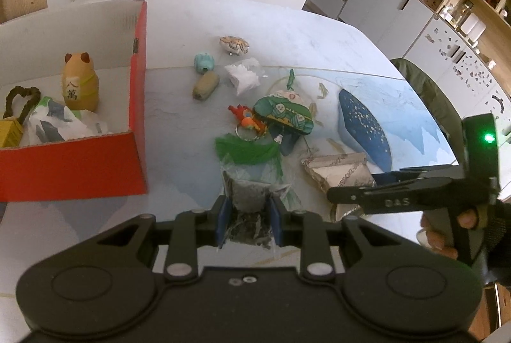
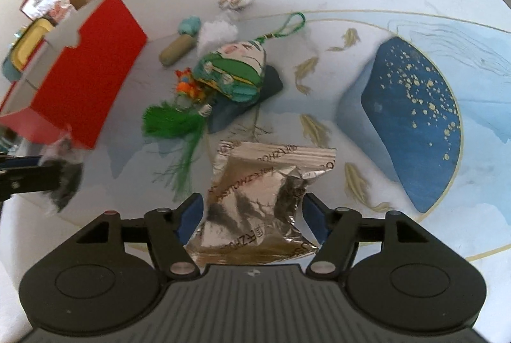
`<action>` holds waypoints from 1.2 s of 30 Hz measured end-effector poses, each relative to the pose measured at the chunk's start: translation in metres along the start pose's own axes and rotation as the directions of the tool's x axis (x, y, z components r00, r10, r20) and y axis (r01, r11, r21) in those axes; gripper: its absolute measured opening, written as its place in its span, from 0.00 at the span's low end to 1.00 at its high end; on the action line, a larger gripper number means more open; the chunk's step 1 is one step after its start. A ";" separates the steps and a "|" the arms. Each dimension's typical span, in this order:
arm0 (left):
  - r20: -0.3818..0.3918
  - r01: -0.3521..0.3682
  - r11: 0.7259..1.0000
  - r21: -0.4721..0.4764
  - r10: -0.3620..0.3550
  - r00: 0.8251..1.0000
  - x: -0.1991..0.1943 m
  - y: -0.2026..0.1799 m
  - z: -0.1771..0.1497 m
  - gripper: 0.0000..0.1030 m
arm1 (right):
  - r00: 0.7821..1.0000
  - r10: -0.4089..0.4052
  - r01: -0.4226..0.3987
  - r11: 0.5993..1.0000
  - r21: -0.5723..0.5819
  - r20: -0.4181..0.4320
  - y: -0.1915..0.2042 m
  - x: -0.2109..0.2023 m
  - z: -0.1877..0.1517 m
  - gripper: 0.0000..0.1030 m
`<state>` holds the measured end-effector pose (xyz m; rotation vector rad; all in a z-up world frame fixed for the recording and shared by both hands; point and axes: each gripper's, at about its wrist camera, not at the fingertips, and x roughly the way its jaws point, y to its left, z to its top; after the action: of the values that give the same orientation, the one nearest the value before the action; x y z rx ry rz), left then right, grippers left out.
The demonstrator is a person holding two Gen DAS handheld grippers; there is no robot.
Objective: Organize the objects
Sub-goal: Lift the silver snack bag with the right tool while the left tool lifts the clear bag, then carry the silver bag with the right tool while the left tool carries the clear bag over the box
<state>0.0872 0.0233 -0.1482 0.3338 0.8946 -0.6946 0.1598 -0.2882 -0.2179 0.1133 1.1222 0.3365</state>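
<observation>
Left gripper (image 1: pixel 249 216) pinches a clear bag (image 1: pixel 249 199) of dark bits, held above the table (image 1: pixel 319 33) just right of the red box (image 1: pixel 137 87). Right gripper (image 2: pixel 252 215), jaws spread, straddles a silver packet (image 2: pixel 265 192) lying flat (no pad touching it). Green tasselled charm (image 2: pixel 233 71) lies just beyond.

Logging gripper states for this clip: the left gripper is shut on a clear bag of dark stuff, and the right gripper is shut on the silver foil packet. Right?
Half right. The left gripper is shut on the clear bag. But the right wrist view shows the right gripper open: its jaws stand either side of the silver foil packet without closing on it.
</observation>
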 end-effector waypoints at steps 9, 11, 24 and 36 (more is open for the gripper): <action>-0.002 0.000 1.000 0.009 0.000 1.000 -0.003 0.003 -0.002 0.25 | 0.999 -0.034 0.035 0.998 -0.050 0.012 0.009 -0.001 -0.001 0.59; -0.001 -0.001 1.000 0.009 0.001 1.000 -0.005 0.005 -0.002 0.25 | 0.999 -0.033 0.033 0.998 -0.055 0.015 0.010 -0.003 -0.001 0.53; 0.039 -0.006 1.000 0.007 0.005 0.999 -0.025 0.017 0.014 0.25 | 0.996 0.002 0.007 0.995 -0.100 0.094 0.030 -0.050 0.015 0.44; 0.102 -0.059 0.997 -0.044 0.063 0.993 -0.064 0.055 0.034 0.25 | 0.971 0.150 -0.105 0.966 -0.236 0.184 0.104 -0.094 0.066 0.44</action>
<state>0.1175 0.0721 -0.0772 0.2847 0.7957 -0.6309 0.1610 -0.2146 -0.0810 0.0192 0.8719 0.5536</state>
